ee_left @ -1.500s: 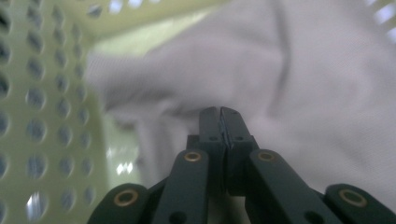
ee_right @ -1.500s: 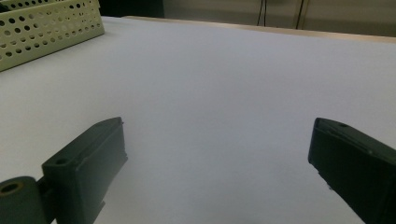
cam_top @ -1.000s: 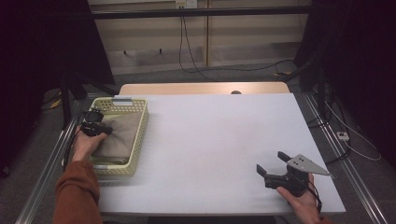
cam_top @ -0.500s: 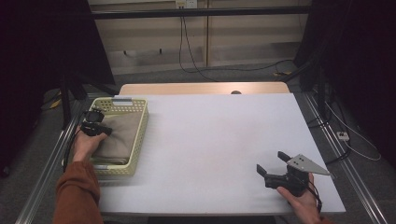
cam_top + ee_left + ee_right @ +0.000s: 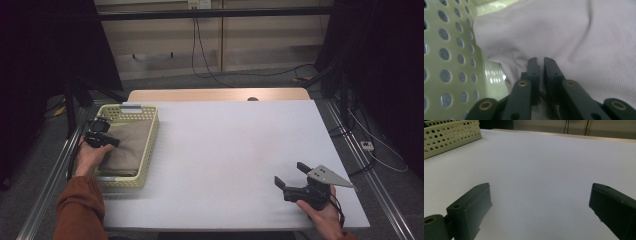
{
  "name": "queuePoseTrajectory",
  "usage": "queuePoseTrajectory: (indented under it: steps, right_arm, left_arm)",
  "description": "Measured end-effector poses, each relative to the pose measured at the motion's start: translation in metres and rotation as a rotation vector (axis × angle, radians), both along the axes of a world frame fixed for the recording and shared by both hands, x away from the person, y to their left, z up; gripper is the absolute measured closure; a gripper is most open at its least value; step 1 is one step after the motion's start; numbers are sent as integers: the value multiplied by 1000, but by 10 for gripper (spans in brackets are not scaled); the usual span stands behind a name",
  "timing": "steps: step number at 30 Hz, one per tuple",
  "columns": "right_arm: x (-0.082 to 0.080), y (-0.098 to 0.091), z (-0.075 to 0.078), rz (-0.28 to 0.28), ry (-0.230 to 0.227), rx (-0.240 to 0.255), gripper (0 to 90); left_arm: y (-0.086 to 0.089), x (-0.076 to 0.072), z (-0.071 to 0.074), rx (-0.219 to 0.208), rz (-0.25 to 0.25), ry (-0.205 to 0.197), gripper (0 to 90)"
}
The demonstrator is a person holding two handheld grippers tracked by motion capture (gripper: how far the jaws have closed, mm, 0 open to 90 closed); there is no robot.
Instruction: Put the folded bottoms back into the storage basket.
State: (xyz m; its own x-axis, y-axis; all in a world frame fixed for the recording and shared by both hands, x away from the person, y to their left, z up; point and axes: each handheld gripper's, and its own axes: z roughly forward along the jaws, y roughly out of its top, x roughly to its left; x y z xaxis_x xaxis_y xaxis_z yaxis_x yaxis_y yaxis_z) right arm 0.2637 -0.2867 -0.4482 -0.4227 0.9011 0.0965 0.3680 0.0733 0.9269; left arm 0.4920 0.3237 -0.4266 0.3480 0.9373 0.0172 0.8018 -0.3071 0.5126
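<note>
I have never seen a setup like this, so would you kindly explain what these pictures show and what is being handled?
A person at a white table holds a two-jaw gripper in each hand. One camera looks down from above; one rides on each gripper, looking along its jaws. The left gripper is inside a pale yellow perforated basket, its jaws nearly closed against a folded beige cloth; they have just been opening slightly, and whether fabric is pinched is unclear. The right gripper rests open near the table's front edge, holding nothing.

My left gripper's (image 5: 539, 65) matt black plastic jaws meet fine-mesh beige cloth (image 5: 579, 42) in a glossy perforated plastic basket (image 5: 446, 50).
</note>
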Motion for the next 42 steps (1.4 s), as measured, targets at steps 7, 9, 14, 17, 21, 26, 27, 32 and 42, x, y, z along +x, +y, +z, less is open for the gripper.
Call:
queuePoseTrajectory:
  steps: [7, 9, 14, 17, 21, 26, 27, 32, 42]
  right_arm:
    - [0, -1, 0, -5, 4, 5, 38]
    - [0, -1, 0, -8, 4, 5, 38]
    - [0, -1, 0, -9, 1, 4, 39]
    - [0, 0, 0, -6, -1, -3, 39]
    - [0, 1, 0, -8, 2, -4, 39]
    - [-1, 1, 1, -8, -2, -9, 39]
    - [-1, 1, 1, -8, 0, -8, 39]
    - [0, 1, 0, -9, 2, -10, 39]
    - [-1, 1, 1, -16, 0, -4, 39]
  left_arm:
    - [-1, -3, 6, -11, 1, -84, 665]
    - [-1, -4, 9, -27, 0, -107, 622]
    - [-2, -6, 21, -26, -24, -154, 388]
    - [-5, -10, 25, -12, -53, -191, 304]
    - [-6, -15, 30, -34, -48, -245, 186]
    - [-1, -23, 37, -103, -32, -314, 87]
    - [-1, -24, 38, -102, -37, -324, 77]
    - [-1, -32, 46, -130, -48, -358, 58]
    - [-3, -51, 52, -176, -60, -422, 60]
